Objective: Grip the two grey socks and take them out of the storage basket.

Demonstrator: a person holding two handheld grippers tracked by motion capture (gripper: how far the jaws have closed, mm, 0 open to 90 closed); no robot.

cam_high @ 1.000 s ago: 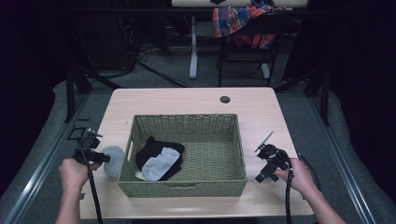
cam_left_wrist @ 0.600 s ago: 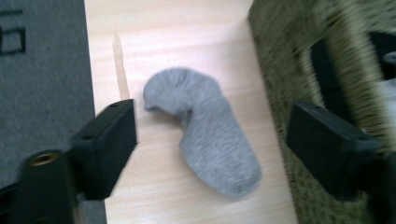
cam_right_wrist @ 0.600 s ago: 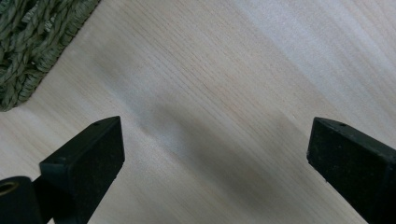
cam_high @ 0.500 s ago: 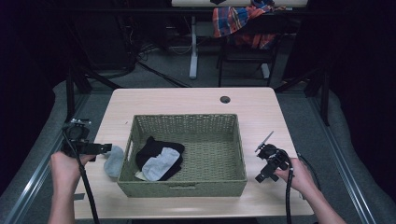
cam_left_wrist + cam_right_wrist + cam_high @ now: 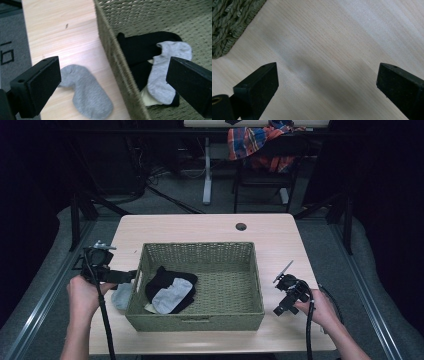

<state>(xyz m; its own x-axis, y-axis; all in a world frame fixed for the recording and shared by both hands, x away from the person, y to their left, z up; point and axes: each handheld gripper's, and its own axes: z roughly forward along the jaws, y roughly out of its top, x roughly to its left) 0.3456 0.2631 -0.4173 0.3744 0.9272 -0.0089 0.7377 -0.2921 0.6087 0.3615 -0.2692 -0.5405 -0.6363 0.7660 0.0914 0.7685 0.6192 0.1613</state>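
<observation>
The left tool hangs over the left edge of the basket with its jaws just opened wide, nothing between them. Below it a grey sock lies flat on the tabletop, just beside the basket's left wall. Inside the basket lie a black sock and another grey one. The right tool is released too, over bare wood to the basket's right.

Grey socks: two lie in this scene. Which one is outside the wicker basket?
The grey sock flat on the wooden table, left of the basket. The other grey sock lies inside, on black clothing.
</observation>
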